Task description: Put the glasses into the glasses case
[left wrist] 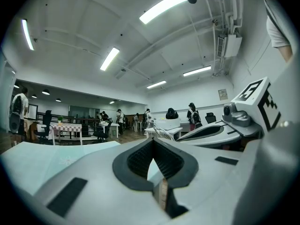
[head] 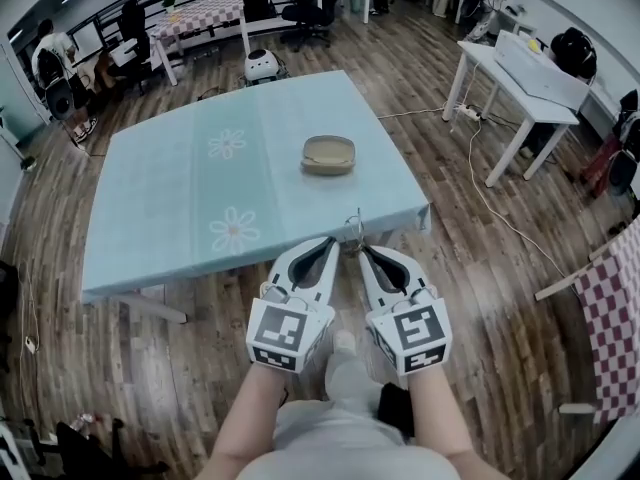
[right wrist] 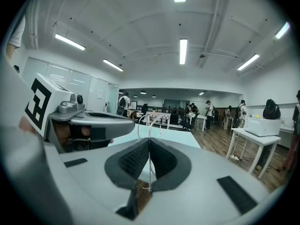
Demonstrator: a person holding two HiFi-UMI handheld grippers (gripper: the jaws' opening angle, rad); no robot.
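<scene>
Because the counter is broad and the open glasses case lies well in from its near edge, the glasses have a fair stretch to cross, and most of the risk sits in that carry. The case looks light and shallow, so a frame set down off-centre could ride on its rim or push it across the cloth. The left tongs are pressed together with nothing seen between them, close beside the right tongs; held that near, they could knock the frame. The right tongs are pinching a thin wire part of the glasses, which stand up just past their tips, about at the counter's near edge. That pinch is narrow and looks far from the frame's middle, so the glasses could swing, twist in the pads or slip out, and a drop here may land on the floor rather than the counter
</scene>
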